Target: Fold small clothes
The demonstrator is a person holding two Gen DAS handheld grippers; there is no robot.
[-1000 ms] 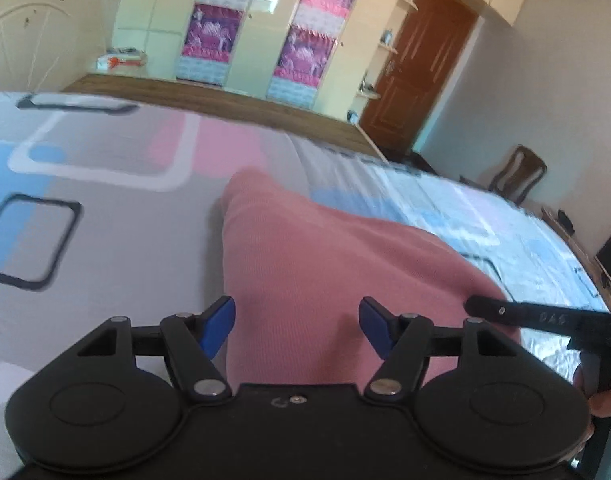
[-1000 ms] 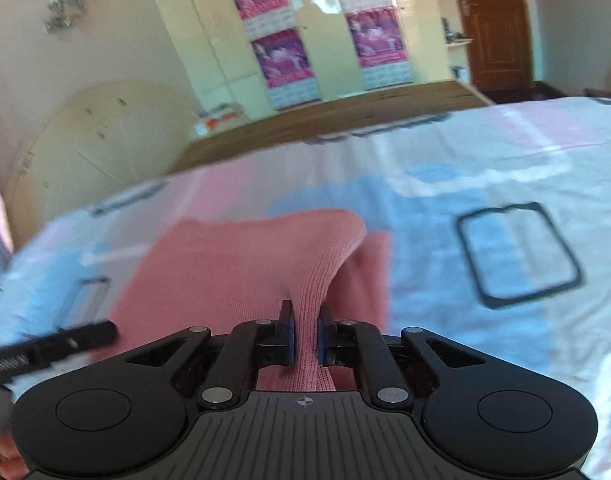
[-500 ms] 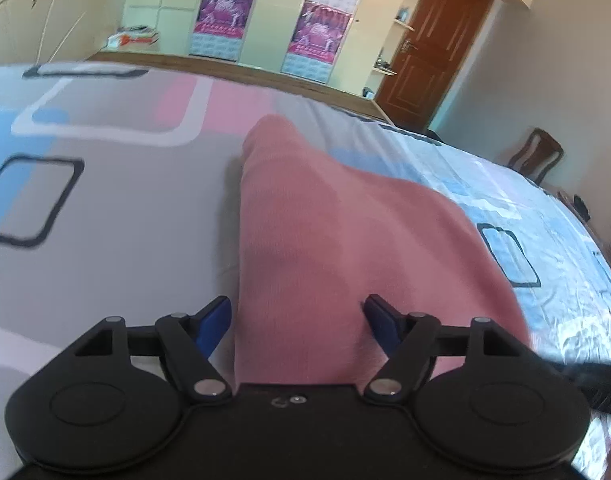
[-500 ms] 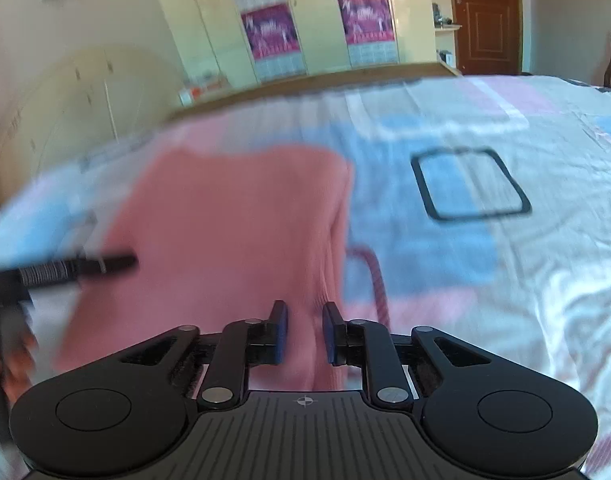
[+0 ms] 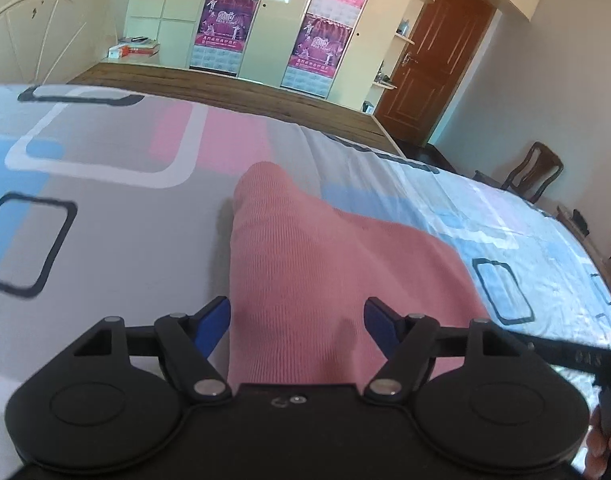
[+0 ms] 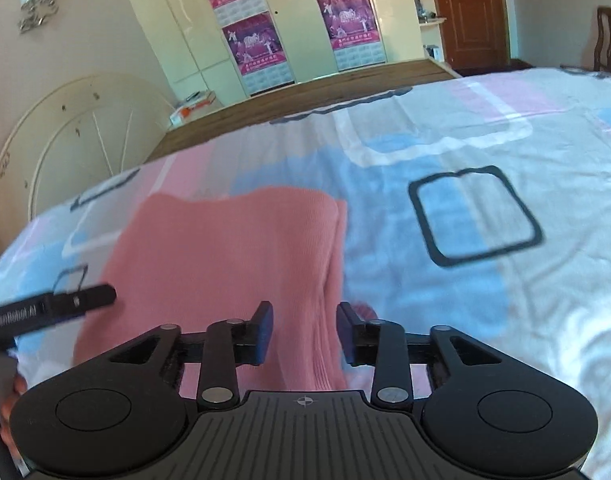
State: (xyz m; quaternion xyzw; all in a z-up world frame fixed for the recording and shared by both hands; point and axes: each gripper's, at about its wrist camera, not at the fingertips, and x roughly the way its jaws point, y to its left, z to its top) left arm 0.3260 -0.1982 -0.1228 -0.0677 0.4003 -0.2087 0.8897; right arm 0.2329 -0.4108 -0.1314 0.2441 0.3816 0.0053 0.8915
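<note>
A pink knitted garment (image 5: 325, 272) lies folded flat on the patterned bedsheet (image 5: 105, 208). It also shows in the right wrist view (image 6: 225, 256), with its folded edge on the right. My left gripper (image 5: 297, 324) is open and empty, low over the garment's near left part. My right gripper (image 6: 304, 330) is open, its fingers either side of the garment's near right edge without holding it. The left gripper's finger shows at the left of the right wrist view (image 6: 49, 310).
The bedsheet (image 6: 485, 280) has blue, pink and grey blocks with black outlines. A cream headboard (image 6: 77, 136) stands at the left. Wardrobes with purple posters (image 5: 225, 28), a brown door (image 5: 437, 60) and a wooden chair (image 5: 537, 172) lie beyond the bed.
My right gripper was shut on the raised garment fold; it has laid the fold down and opened. The garment now lies flat. My left gripper stayed open.
</note>
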